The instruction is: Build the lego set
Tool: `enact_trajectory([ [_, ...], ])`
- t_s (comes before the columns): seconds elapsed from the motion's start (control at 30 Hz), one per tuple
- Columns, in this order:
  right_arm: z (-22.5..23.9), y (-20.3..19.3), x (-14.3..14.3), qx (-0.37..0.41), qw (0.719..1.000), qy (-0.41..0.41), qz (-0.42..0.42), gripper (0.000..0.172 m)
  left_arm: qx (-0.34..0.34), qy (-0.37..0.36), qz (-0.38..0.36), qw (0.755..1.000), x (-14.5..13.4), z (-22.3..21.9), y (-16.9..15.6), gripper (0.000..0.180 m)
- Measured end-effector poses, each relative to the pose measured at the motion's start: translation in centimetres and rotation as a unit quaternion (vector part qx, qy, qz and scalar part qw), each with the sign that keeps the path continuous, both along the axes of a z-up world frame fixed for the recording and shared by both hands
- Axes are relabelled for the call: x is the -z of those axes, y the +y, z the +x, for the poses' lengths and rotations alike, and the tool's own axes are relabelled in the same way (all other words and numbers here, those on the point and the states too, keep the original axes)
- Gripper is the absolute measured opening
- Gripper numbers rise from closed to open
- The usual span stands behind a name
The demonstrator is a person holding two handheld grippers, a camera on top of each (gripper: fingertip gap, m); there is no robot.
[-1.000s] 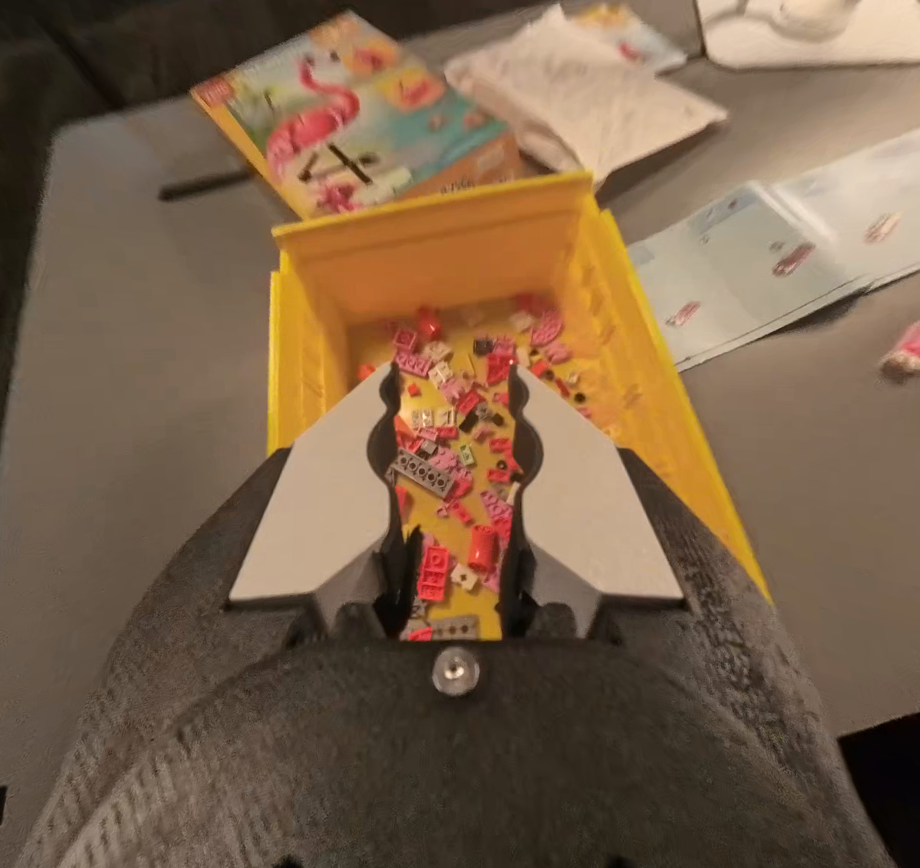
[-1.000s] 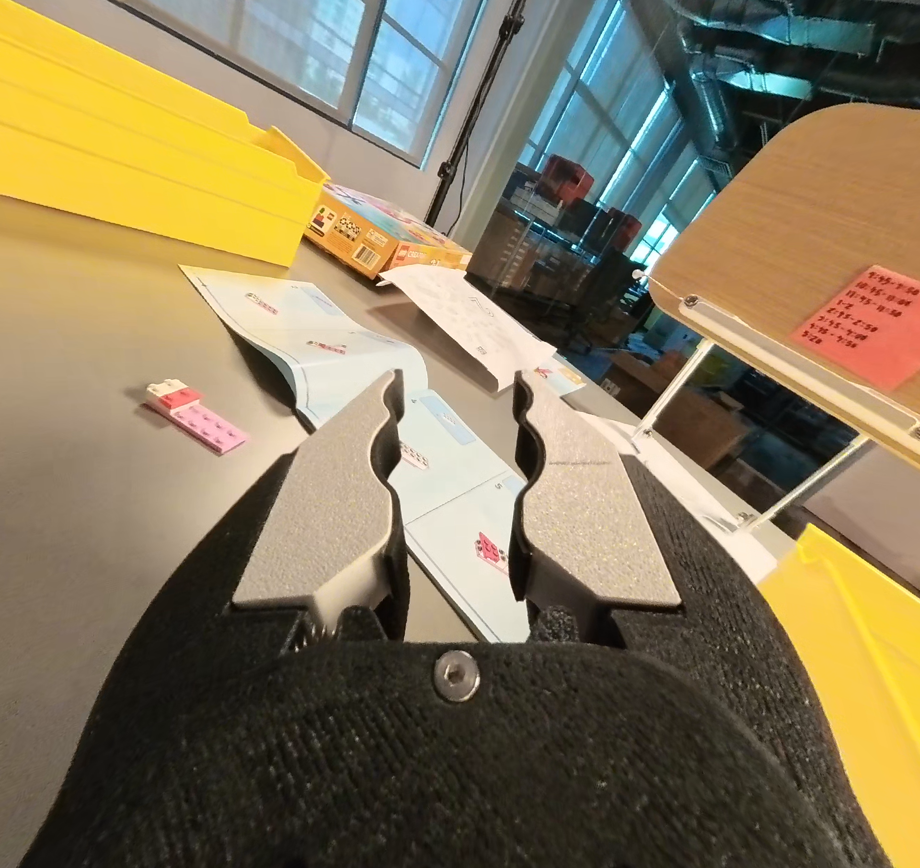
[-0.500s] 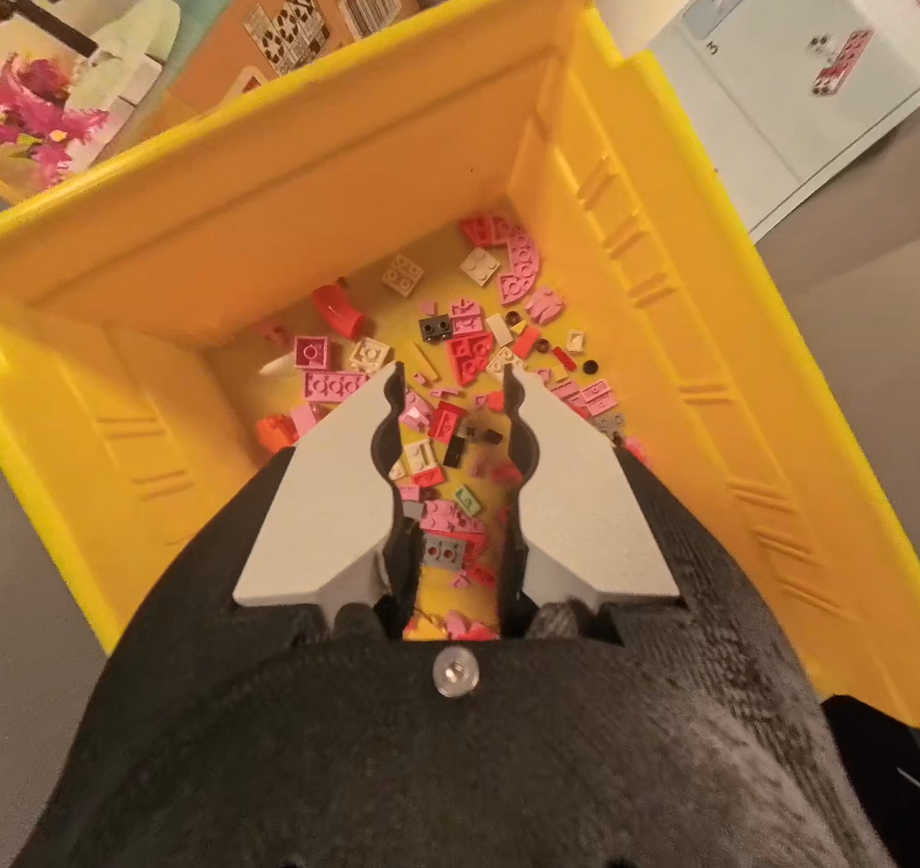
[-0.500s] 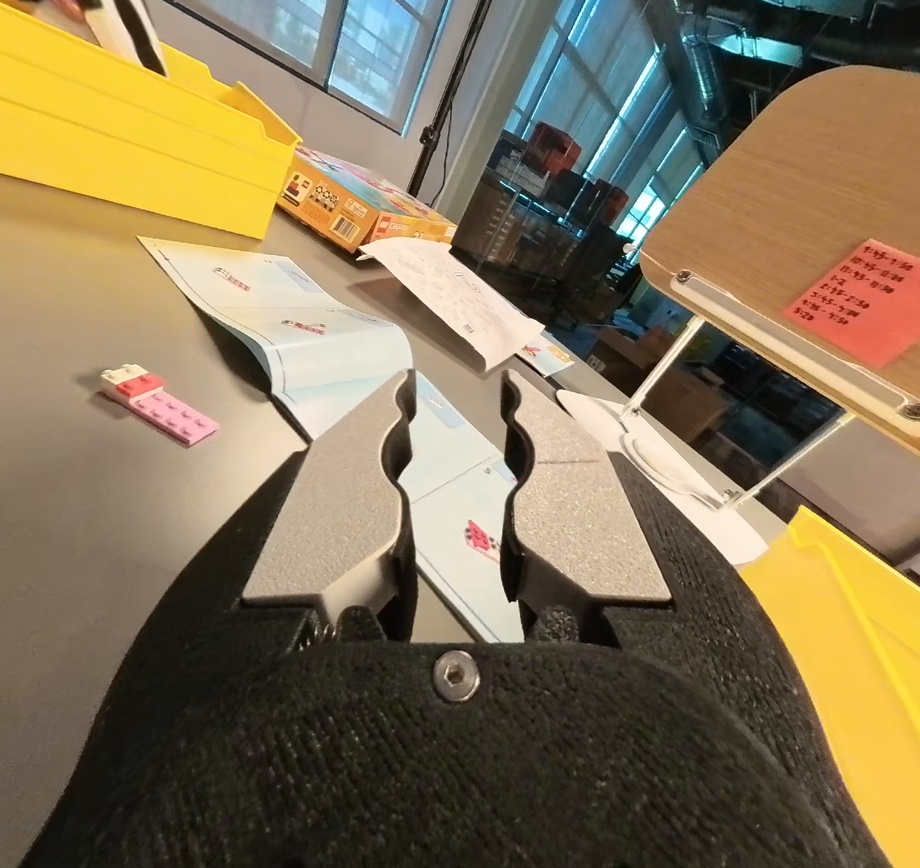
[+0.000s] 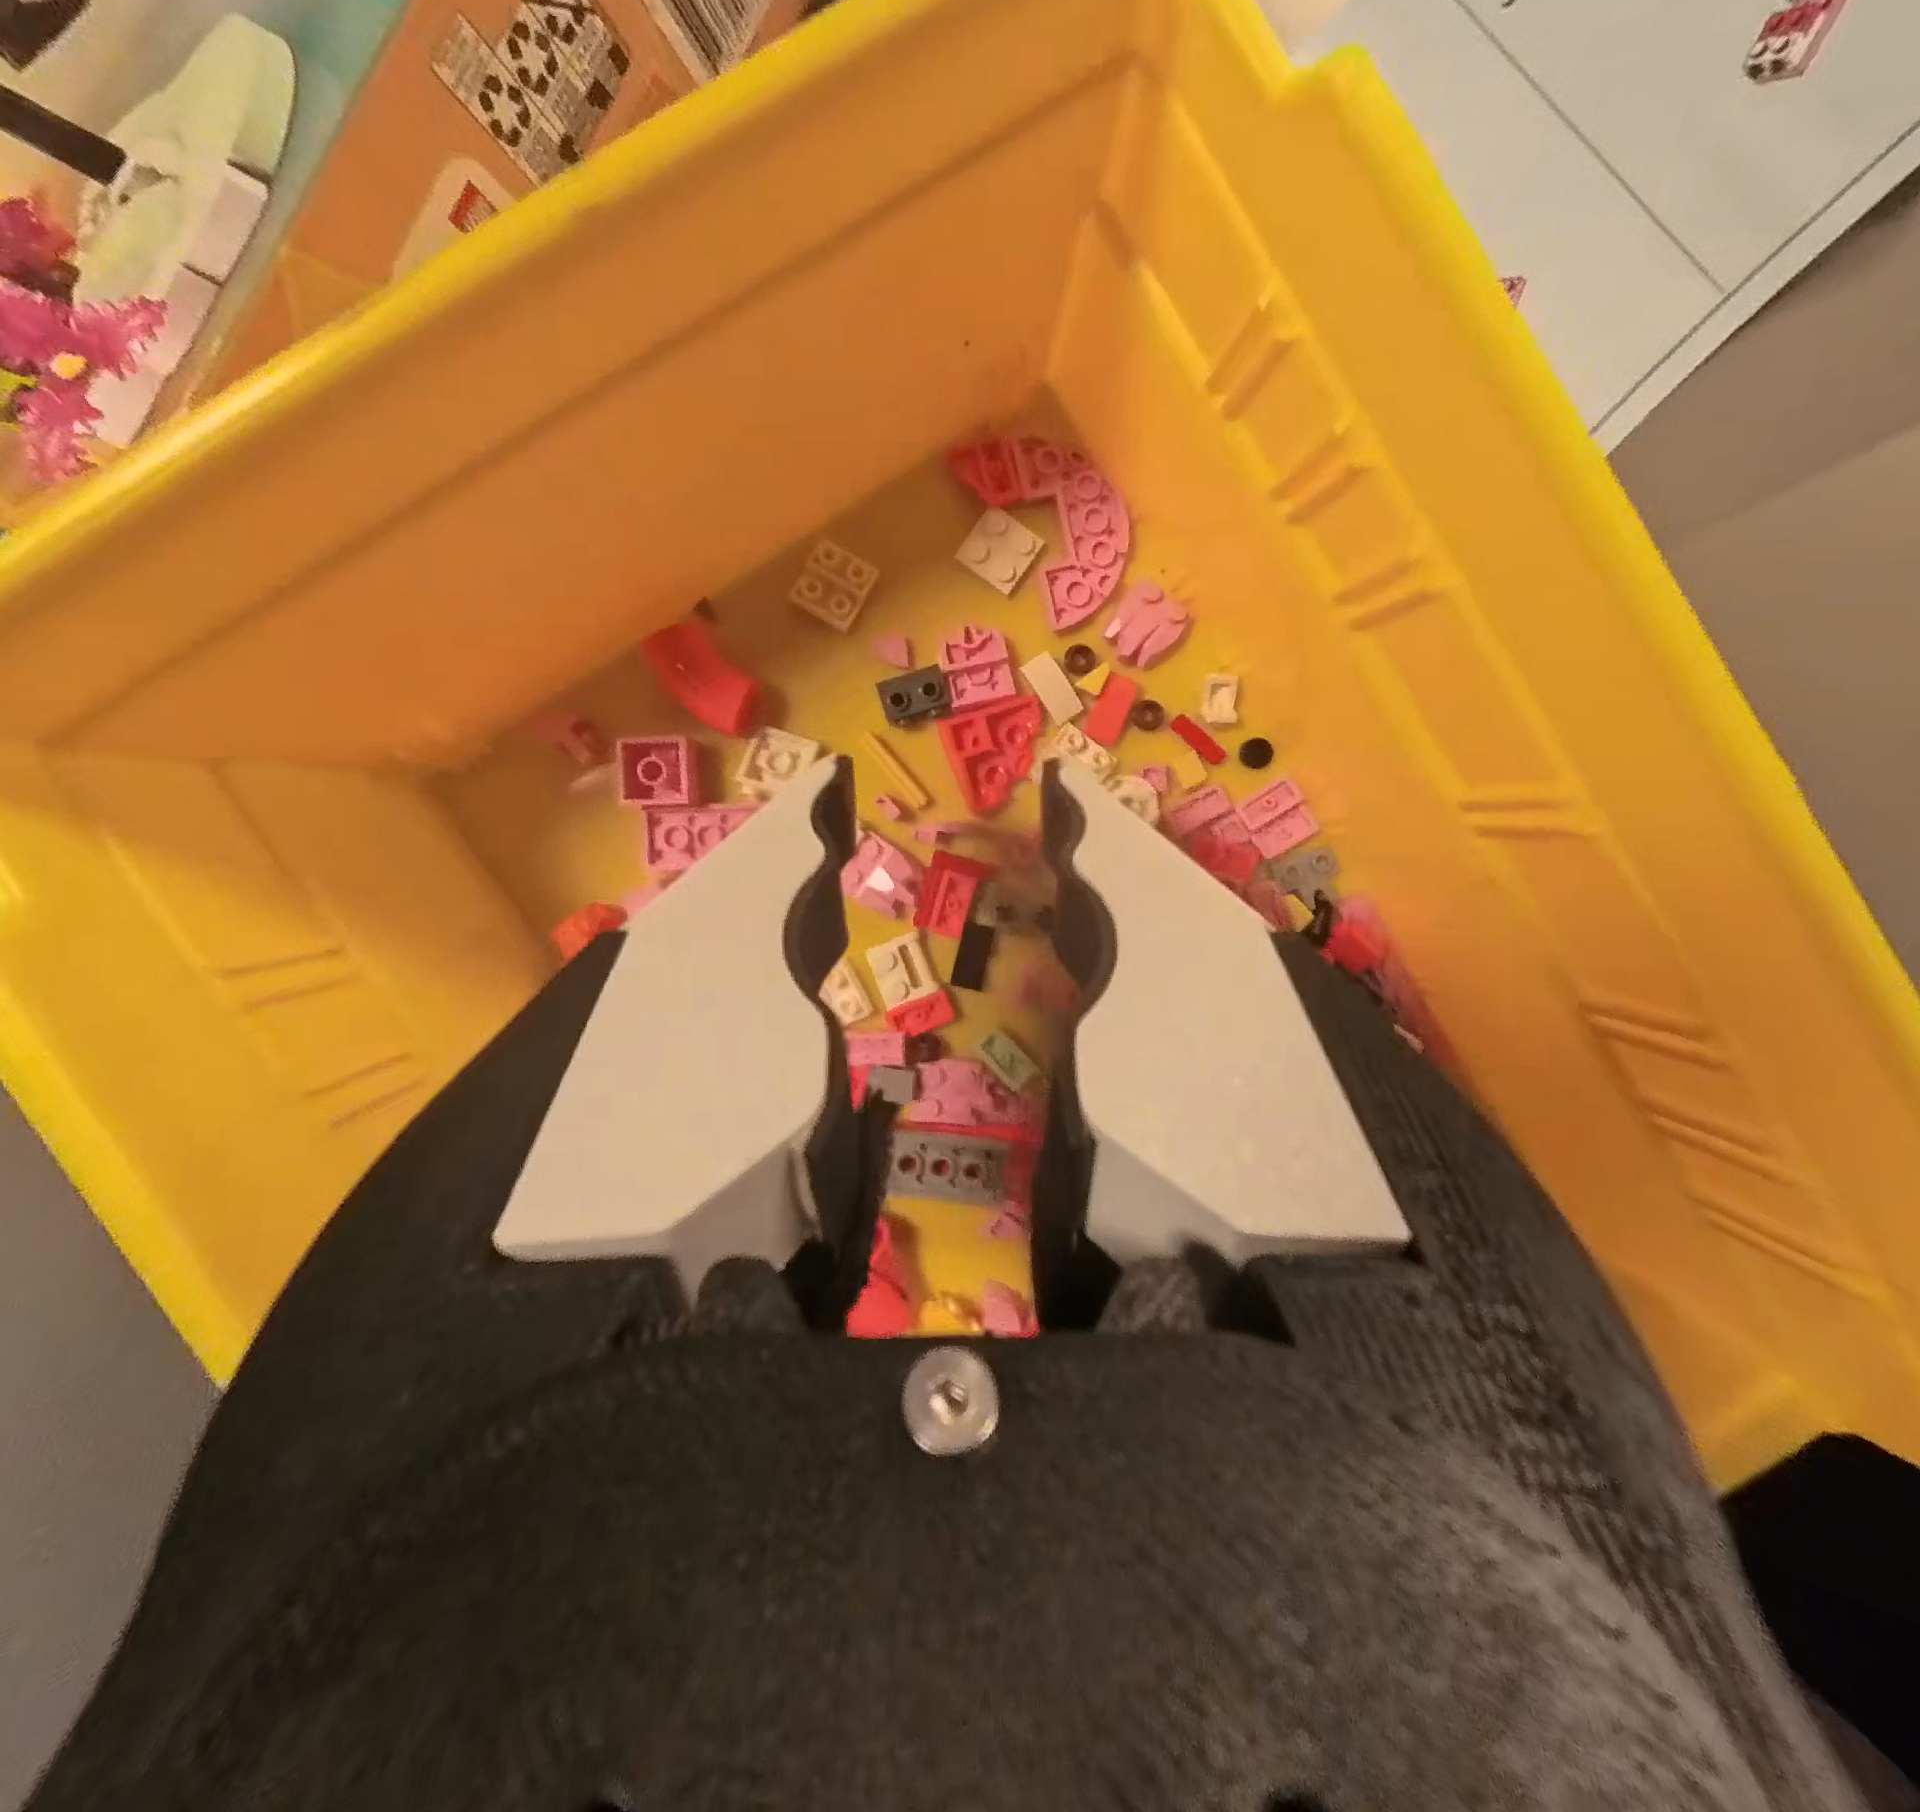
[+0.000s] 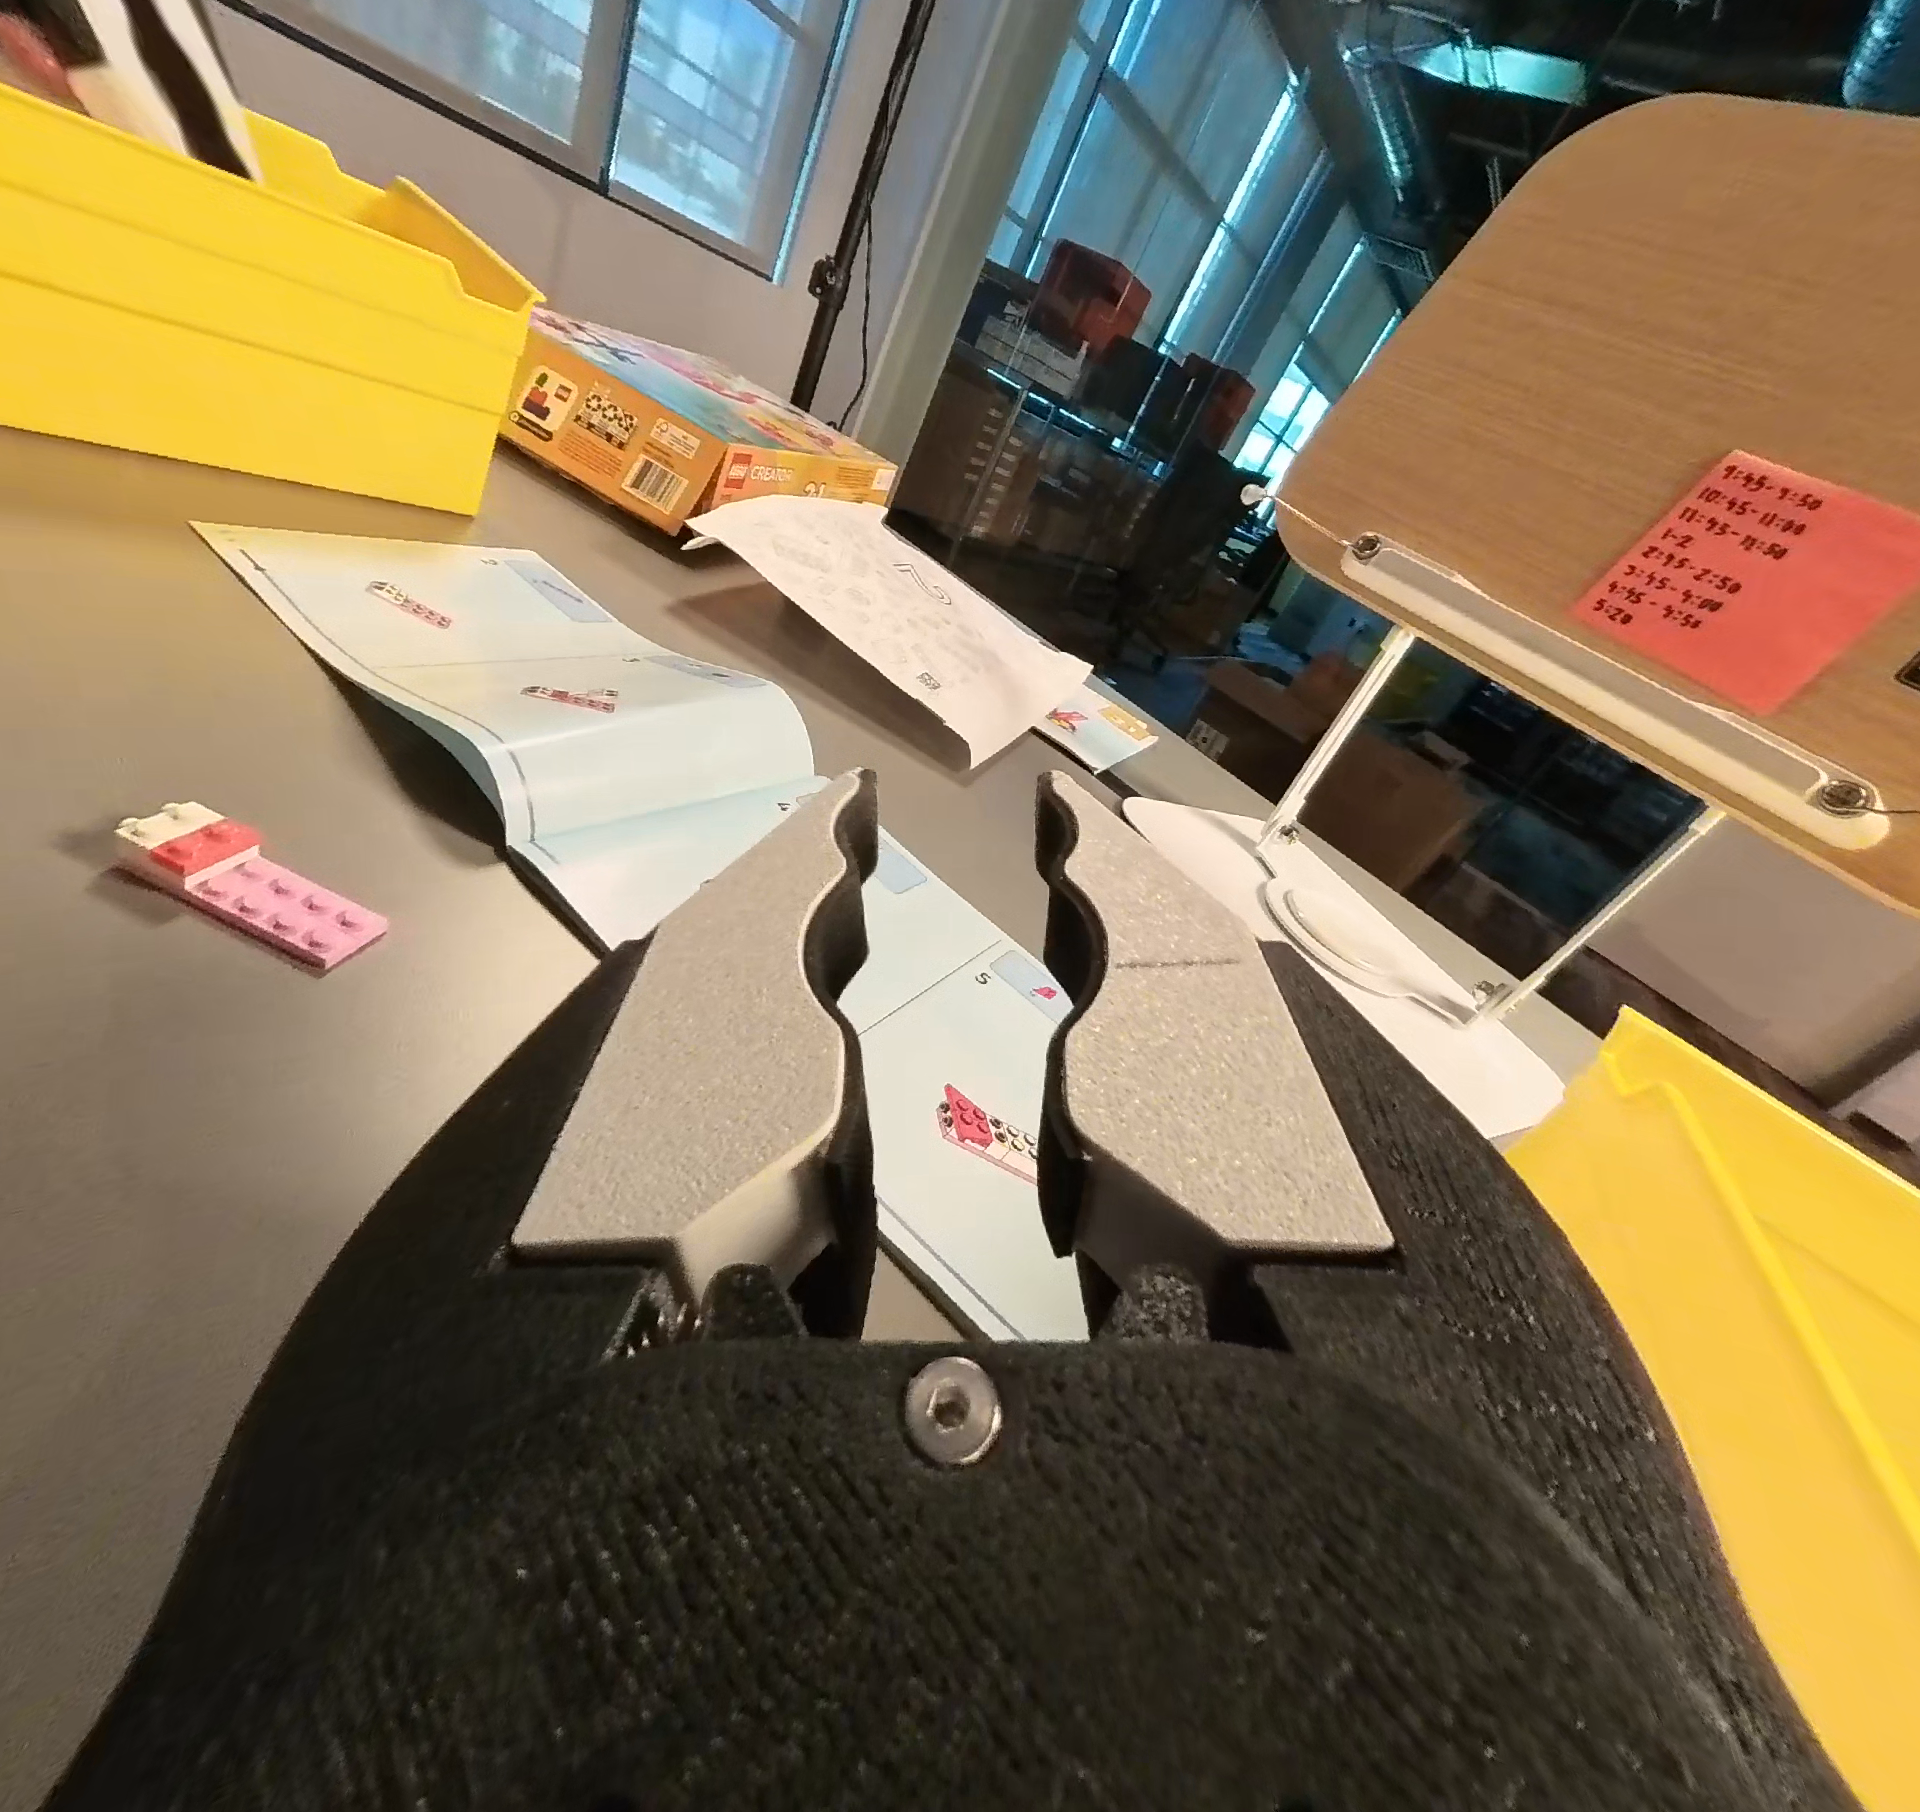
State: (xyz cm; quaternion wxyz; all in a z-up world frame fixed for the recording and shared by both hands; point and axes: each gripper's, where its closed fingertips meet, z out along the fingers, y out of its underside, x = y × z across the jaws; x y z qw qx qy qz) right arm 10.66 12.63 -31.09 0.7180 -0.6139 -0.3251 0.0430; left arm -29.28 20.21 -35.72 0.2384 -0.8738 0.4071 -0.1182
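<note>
Deeper into the yellow bin [image 5: 582,474] goes my left gripper [image 5: 945,806], jaws narrowing but spread, gripping nothing; loose bricks [image 5: 987,744] at 12 o'clock. Right gripper [image 6: 948,806] hovers, parted, over the booklet [image 6: 644,723].

The flat dark grey worktop [image 6: 208,1087] carries a yellow plastic bin [image 6: 239,349], an orange cardboard toy box [image 6: 665,443], an open pale blue instruction booklet [image 6: 623,713], a white printed paper sheet [image 6: 894,609], a small pink, red and white brick assembly [image 6: 249,879] and a white round stand base [image 6: 1351,941].
</note>
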Motion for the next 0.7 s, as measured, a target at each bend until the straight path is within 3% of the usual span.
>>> enact_trajectory([
  [0.37, -0.1, 0.1, -0.1, 0.0, 1.0, 0.004, 0.003, 0.028, -0.036, 0.036, 0.038, 0.998, -2.8, -3.1, -1.7, 0.033],
  [0.53, 0.0, 0.0, -0.3, -0.001, 1.0, 0.01, 0.003, 0.027, -0.063, 0.134, -0.059, 0.987, -0.3, -6.1, -5.0, 0.032],
  [0.7, -0.1, -0.1, -0.3, -0.006, 1.0, 0.012, 0.003, 0.027, -0.118, 0.283, -0.123, 0.944, 1.4, -11.2, -8.4, 0.018],
])
